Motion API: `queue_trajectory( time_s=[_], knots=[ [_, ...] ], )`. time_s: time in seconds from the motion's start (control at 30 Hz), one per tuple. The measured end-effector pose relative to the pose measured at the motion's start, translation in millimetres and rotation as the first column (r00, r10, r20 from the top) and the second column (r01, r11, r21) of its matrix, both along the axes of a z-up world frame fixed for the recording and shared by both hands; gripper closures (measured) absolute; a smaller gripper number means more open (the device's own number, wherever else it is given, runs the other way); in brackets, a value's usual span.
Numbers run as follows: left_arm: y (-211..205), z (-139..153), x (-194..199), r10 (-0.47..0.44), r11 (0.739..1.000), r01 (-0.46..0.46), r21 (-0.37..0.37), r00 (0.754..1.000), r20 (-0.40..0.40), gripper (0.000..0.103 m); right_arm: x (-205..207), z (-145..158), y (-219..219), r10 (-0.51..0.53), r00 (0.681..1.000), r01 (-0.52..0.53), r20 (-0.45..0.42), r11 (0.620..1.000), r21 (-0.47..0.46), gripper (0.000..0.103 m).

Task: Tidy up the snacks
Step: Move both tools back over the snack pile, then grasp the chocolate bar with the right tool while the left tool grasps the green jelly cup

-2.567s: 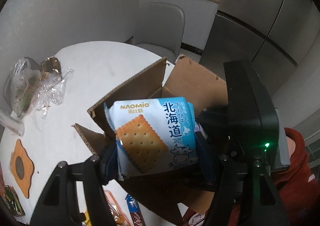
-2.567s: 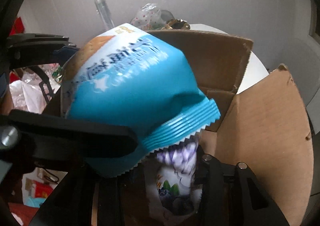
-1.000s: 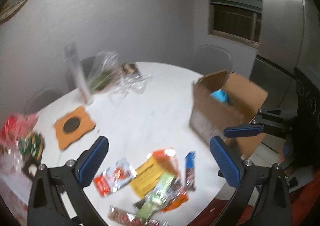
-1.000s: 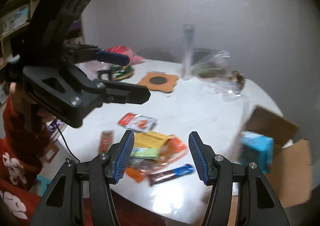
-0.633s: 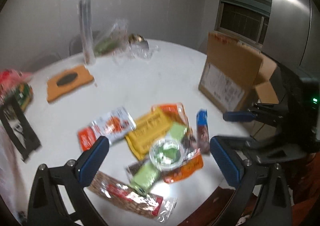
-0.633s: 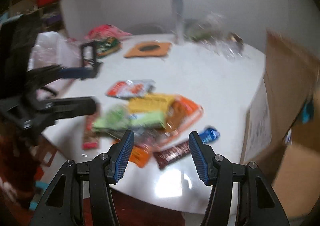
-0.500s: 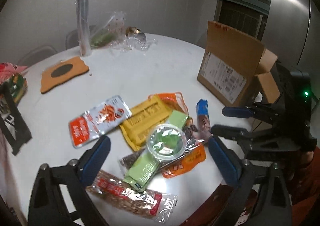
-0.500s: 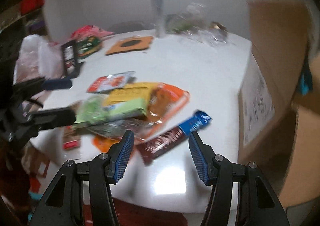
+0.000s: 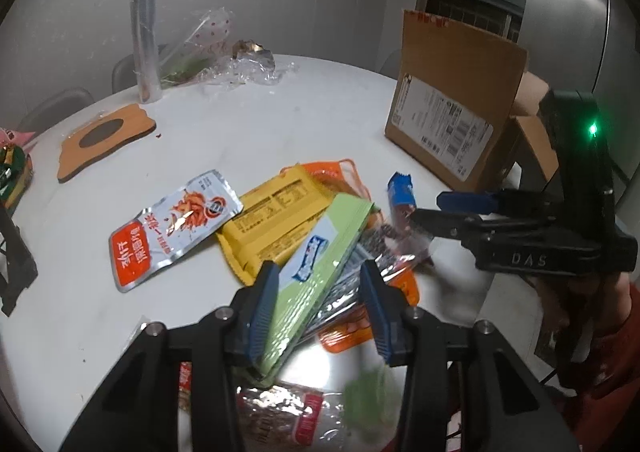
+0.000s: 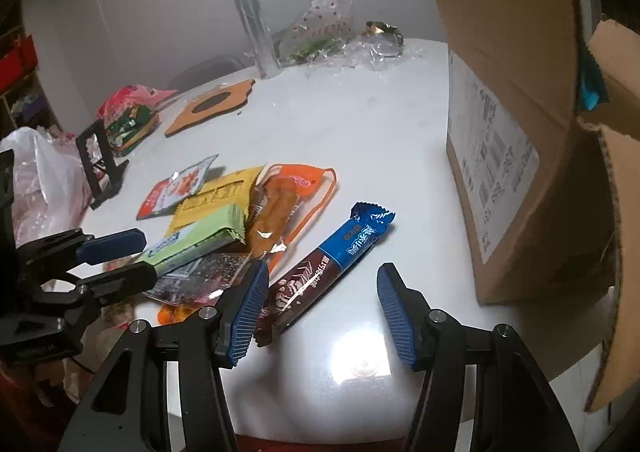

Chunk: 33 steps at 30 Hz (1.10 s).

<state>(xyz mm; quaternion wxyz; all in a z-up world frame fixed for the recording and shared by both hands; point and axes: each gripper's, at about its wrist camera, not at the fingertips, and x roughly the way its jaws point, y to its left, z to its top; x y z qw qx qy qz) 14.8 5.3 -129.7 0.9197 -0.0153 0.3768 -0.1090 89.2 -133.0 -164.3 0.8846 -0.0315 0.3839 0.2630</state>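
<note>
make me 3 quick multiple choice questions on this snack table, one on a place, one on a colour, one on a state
1. Where is the cardboard box relative to the snack pile?
A. right of it
B. left of it
C. under it

2. What colour is the packet between the left claw fingers?
A. pink
B. light green
C. black

3. How is the right claw?
A. shut on a packet
B. open, holding nothing
C. inside the box

Answers:
1 A, the box stands at the table's right edge in the right wrist view.
2 B, a green wrapper lies there.
3 B, its fingers are spread above the chocolate bar.
</note>
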Motion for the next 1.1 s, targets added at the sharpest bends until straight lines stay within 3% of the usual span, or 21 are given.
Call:
queue_trajectory(
  time_s=[0.33, 0.43, 0.53, 0.6, 0.83, 1.1],
  knots=[
    [14.0, 8.0, -9.2, 0.008, 0.999, -0.007, -0.050, 1.000, 0.022, 0.063, 13.2, -5.5, 10.4, -0.003, 1.000, 0.003, 0.001, 1.000, -0.024, 0.050],
    [15.4, 14.5, -18.5, 0.005, 0.999, -0.003, -0.053, 0.999, 0.042, 0.059, 17.3, -7.4, 16.6, 0.004, 1.000, -0.003, 0.010, 0.999, -0.049, 0.051],
    [13.8, 18.1, -30.3, -0.009, 0.999, 0.012, -0.051, 0.999, 0.049, 0.056, 20.1, -9.0, 18.4, 0.013, 1.000, -0.012, 0.021, 0.997, -0.082, 0.061],
    [10.6, 17.7, -39.5, -0.020, 0.999, 0.022, -0.045, 0.999, 0.051, 0.056, 20.8, -9.4, 16.8, 0.018, 0.999, -0.015, 0.026, 0.995, -0.101, 0.067],
    [-5.8, 7.6, -69.8, -0.032, 0.999, 0.032, 0.000, 0.998, 0.062, 0.056, 10.5, -8.8, 12.3, 0.066, 0.995, -0.052, 0.068, 0.981, -0.187, 0.069],
    [-23.8, -8.7, -84.0, -0.061, 0.997, 0.059, 0.043, 0.996, 0.064, 0.056, -5.3, -12.6, 5.4, 0.053, 0.993, -0.032, 0.102, 0.981, -0.193, 0.068]
  ],
)
